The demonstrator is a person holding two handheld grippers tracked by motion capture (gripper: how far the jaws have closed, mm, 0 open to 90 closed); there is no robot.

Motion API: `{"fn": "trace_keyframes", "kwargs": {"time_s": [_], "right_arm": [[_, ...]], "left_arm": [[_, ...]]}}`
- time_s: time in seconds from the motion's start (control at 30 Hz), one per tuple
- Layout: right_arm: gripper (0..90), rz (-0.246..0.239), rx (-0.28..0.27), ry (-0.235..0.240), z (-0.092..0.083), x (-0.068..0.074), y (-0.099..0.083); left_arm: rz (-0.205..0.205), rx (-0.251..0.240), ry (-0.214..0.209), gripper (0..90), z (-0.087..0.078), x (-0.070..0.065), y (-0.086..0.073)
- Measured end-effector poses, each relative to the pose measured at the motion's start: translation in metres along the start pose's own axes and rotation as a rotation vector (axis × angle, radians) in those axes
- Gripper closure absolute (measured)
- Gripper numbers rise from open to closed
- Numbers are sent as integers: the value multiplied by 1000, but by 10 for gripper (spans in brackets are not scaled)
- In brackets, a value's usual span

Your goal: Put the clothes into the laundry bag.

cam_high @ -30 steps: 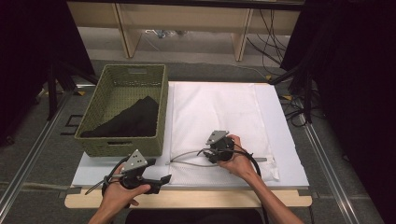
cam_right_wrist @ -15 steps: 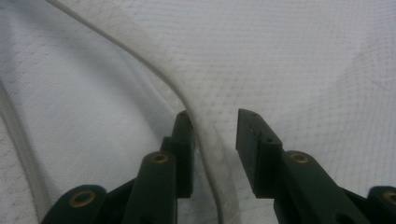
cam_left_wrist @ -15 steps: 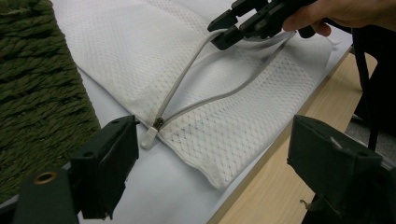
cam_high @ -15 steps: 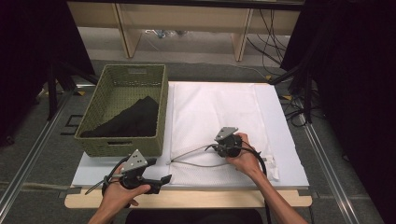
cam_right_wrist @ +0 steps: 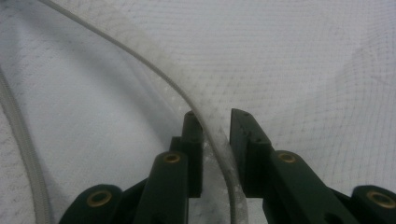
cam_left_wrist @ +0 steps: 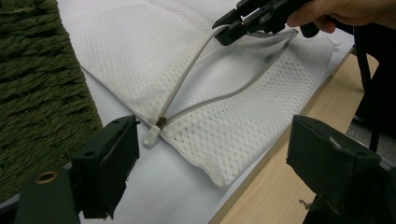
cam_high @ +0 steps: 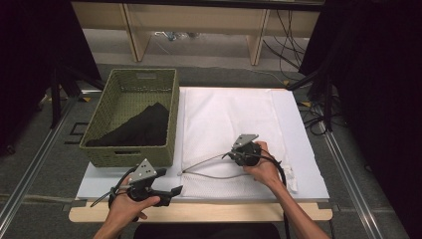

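A white mesh laundry bag [cam_high: 229, 119] lies flat on the table, its grey zipper part-way undone. My right gripper [cam_high: 230, 155] is over the bag's front half. Its jaws have just been closing, and the upper zipper edge [cam_right_wrist: 205, 116] is pinched between them. In the left gripper view that right gripper [cam_left_wrist: 224, 30] holds the edge lifted off the bag [cam_left_wrist: 224, 126]. My left gripper [cam_high: 174, 191] rests at the front left of the table, jaws wide open and holding nothing. The white zipper pull [cam_left_wrist: 152, 136] lies just beyond its left jaw.
A green woven basket [cam_high: 99, 134] with a dark cloth [cam_high: 139, 127] inside stands left of the bag, close to my left gripper. The table's wooden front edge [cam_high: 224, 211] runs just behind both hands. Cables hang at the right of the table.
My right gripper has shifted slightly right and its jaws have closed on the zipper edge, lifting it so the opening gapes wider. The left hand has stayed put.
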State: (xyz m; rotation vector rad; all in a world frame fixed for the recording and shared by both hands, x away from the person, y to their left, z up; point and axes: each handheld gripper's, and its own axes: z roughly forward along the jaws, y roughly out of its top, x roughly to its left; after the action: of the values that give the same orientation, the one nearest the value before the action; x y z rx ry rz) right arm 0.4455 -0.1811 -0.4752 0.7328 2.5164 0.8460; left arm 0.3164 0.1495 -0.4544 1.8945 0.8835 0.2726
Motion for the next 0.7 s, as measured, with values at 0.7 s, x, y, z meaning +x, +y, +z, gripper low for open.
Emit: {"fn": "trace_keyframes", "kwargs": {"time_s": [0.7], "right_arm": [[824, -24, 5, 3, -2, -3, -2]], "left_arm": [[-3, -4, 5, 175, -2, 2, 0]]}}
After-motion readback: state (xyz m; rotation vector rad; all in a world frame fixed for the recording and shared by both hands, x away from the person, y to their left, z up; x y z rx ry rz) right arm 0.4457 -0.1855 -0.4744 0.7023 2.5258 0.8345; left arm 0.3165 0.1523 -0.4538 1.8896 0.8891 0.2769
